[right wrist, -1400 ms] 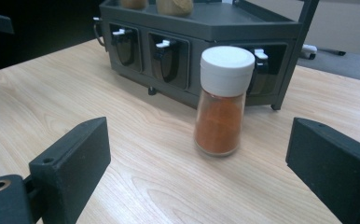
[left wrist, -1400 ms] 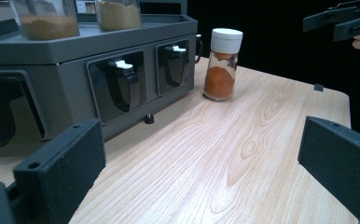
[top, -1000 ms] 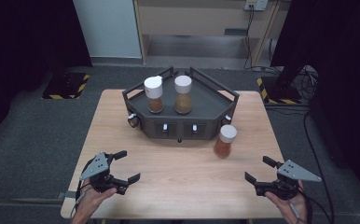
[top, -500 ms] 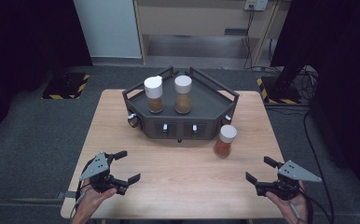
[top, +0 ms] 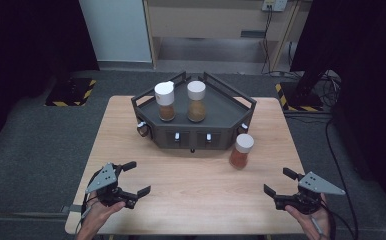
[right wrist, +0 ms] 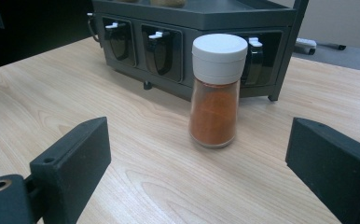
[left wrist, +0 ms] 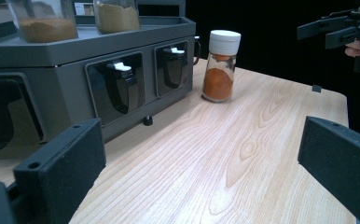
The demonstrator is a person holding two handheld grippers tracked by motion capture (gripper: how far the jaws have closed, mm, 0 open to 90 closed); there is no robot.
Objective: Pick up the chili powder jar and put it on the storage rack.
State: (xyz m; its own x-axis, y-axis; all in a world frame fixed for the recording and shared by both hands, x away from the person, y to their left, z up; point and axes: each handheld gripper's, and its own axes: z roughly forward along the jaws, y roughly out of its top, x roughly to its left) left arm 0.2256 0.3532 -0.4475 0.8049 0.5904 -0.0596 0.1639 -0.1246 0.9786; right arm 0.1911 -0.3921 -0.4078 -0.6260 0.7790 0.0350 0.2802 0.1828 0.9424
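High view: jar upright on table, just off rack at its 5 o'clock. Nearer right gripper, lying at its 11 o'clock, dead ahead between wide-open, empty jaws. Left gripper likewise agape, empty, farther off.

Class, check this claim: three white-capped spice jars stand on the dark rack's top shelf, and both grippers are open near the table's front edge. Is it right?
Not quite. The high view shows two jars on the rack; the third jar stands on the table. Both the left gripper and right gripper are open.
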